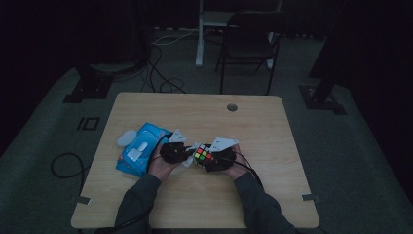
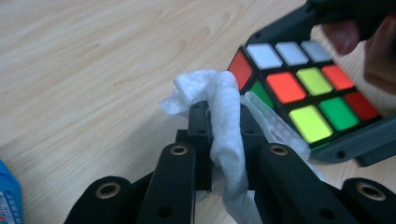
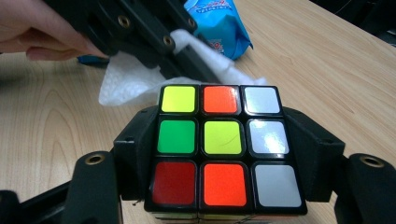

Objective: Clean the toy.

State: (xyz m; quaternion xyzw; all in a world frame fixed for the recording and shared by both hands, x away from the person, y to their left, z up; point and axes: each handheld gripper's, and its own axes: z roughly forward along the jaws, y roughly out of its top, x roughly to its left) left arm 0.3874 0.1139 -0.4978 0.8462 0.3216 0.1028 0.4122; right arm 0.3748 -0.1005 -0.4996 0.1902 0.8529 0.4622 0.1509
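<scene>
A scrambled puzzle cube [image 3: 219,144] with white, orange, yellow, green and red stickers sits between the jaws of my right gripper [image 3: 224,135], which is shut on its sides. Near the table's middle in the high view, the cube [image 1: 203,155] is held by the right gripper [image 1: 217,158]. My left gripper [image 2: 224,127] is shut on a crumpled white wipe [image 2: 225,112], and the wipe touches the corner of the cube [image 2: 303,91]. From above, the left gripper [image 1: 174,152] is just left of the cube. In the right gripper view the wipe [image 3: 126,79] hangs behind the cube.
A blue pack of wet wipes [image 1: 139,148] lies on the wooden table [image 1: 204,200] left of my hands, its white lid flipped open. A cable hole [image 1: 232,107] is at the table's far side. A dark chair [image 1: 248,44] and floor cables stand beyond.
</scene>
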